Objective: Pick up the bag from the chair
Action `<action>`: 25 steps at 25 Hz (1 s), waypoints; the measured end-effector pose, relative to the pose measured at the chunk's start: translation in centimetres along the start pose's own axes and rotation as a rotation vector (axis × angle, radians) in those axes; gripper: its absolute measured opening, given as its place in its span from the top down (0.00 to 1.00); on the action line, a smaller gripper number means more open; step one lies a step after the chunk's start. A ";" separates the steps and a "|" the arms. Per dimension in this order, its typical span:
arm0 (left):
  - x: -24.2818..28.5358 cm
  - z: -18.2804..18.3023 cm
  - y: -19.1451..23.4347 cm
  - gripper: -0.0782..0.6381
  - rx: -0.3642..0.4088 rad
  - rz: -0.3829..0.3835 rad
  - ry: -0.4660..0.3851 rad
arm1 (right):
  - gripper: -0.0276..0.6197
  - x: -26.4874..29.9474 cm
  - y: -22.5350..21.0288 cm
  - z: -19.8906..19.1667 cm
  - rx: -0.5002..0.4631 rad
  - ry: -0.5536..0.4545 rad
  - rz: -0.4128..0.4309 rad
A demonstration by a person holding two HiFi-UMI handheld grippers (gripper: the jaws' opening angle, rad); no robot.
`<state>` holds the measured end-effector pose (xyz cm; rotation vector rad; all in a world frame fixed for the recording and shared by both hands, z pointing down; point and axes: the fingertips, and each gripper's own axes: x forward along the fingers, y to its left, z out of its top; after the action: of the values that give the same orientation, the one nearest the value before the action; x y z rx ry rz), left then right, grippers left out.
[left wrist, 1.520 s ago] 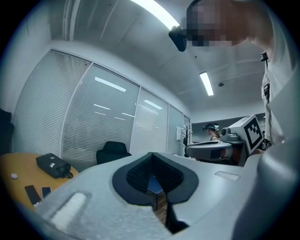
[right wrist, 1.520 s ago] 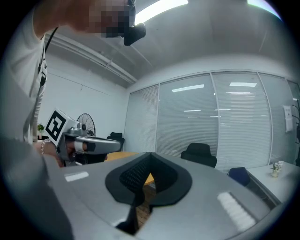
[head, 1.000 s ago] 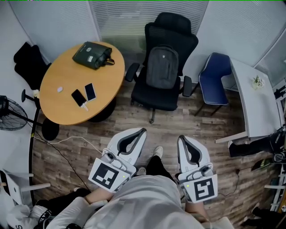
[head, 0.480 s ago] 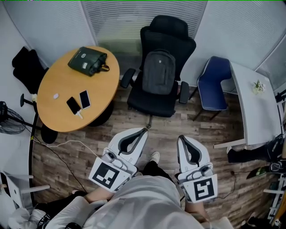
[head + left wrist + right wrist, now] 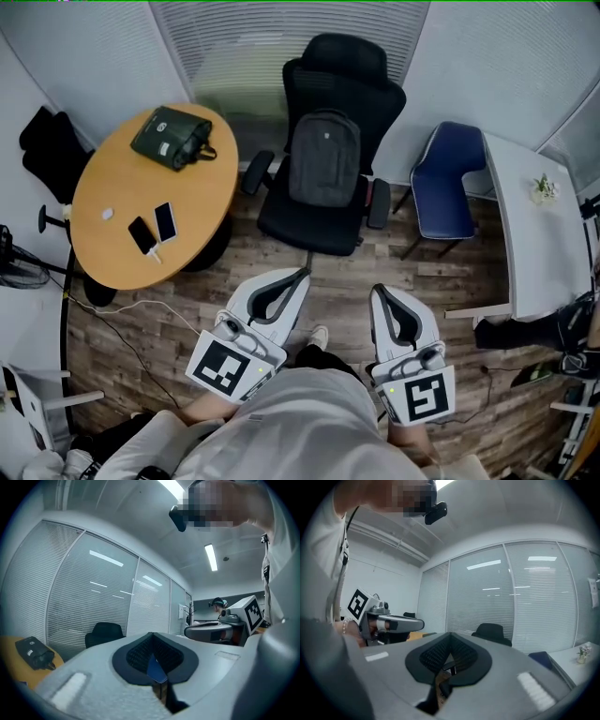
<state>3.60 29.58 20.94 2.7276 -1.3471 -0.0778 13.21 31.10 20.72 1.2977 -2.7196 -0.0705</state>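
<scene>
From your left tool (image 5: 296,276) and right tool (image 5: 379,292), bare wood floor (image 5: 342,281) runs clear to the office chair (image 5: 319,220). Its armrests (image 5: 253,172) flank the backpack (image 5: 323,159). The round counter (image 5: 122,244) crowds the chair's left side; the blue chair (image 5: 448,183) and white counter (image 5: 530,244) close off the right. A cable (image 5: 150,302) trails across the floor by the round counter.

The whole view is on the move! The black office chair (image 5: 311,221) with the grey bag (image 5: 324,157) propped on it has drifted left and a touch lower in the head view, nearer the person's end of the floor. The round surface (image 5: 192,211) slides left with it, its green pouch (image 5: 172,137) and two phones (image 5: 154,228) riding along. The fan (image 5: 13,262) at the floor's left edge is nearly out of frame now. Down below, the white shoe (image 5: 319,336) has pulled back toward the person's body.
</scene>
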 end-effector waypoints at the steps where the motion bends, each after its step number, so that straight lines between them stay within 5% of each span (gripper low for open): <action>1: 0.7 0.0 0.1 0.88 0.000 0.001 0.001 | 0.95 0.3 -0.6 -0.1 0.001 0.001 0.002; 12: 7.3 -0.9 0.7 0.88 -0.006 0.022 0.006 | 0.95 2.7 -6.7 -1.6 0.005 0.012 0.032; 25: 9.3 -1.7 2.6 0.88 -0.011 0.058 0.023 | 0.95 5.1 -8.8 -2.1 0.009 0.013 0.061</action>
<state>7.38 20.73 22.94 2.6695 -1.4144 -0.0488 17.08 21.67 22.43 1.2121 -2.7496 -0.0443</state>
